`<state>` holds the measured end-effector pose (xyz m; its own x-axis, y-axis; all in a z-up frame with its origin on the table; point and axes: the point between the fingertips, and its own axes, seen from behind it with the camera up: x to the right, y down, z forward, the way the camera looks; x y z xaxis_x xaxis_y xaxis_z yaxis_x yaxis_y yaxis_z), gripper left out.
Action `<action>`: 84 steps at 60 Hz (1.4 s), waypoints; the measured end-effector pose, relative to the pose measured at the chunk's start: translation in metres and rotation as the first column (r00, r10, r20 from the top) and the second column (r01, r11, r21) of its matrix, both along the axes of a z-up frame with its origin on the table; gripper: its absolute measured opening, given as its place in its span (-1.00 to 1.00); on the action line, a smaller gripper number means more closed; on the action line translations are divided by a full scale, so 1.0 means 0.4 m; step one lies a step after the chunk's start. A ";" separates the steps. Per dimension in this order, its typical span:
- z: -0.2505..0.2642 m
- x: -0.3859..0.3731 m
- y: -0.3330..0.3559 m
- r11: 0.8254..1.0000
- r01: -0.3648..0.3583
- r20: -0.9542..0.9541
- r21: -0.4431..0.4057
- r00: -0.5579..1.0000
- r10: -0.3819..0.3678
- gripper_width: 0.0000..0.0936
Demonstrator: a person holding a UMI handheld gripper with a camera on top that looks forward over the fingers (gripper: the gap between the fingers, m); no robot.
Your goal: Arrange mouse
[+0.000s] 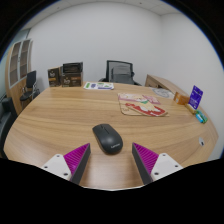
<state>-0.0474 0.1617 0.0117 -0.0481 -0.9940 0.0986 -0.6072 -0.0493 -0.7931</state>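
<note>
While holding nothing, gripper (109,160) fingers spread wide, mouse (107,138) just ahead, untouched.

mouse (107,138): no logo or lettering legible on its black shell
purple box (195,97): pale markings on its front face, too small to read
printed sheet (142,104): beyond the mouse, red and pink graphics, no words can be made out
papers (100,86): far side of table (60,120) from the mouse, print not legible
gripper (111,160): fingers spread apart, no markings on the pads
readable text overall: none
</note>
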 end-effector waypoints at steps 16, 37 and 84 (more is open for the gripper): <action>-0.045 0.080 -0.010 1.000 -0.013 -0.023 0.013 1.000 0.014 0.85; -0.057 0.156 -0.017 0.999 -0.022 -0.021 0.025 1.000 0.022 0.85; -0.067 0.249 -0.019 0.998 -0.027 -0.044 0.062 0.999 0.030 0.60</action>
<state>0.0520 0.1539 -0.0152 -0.0162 -0.9991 0.0384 -0.6413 -0.0191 -0.7670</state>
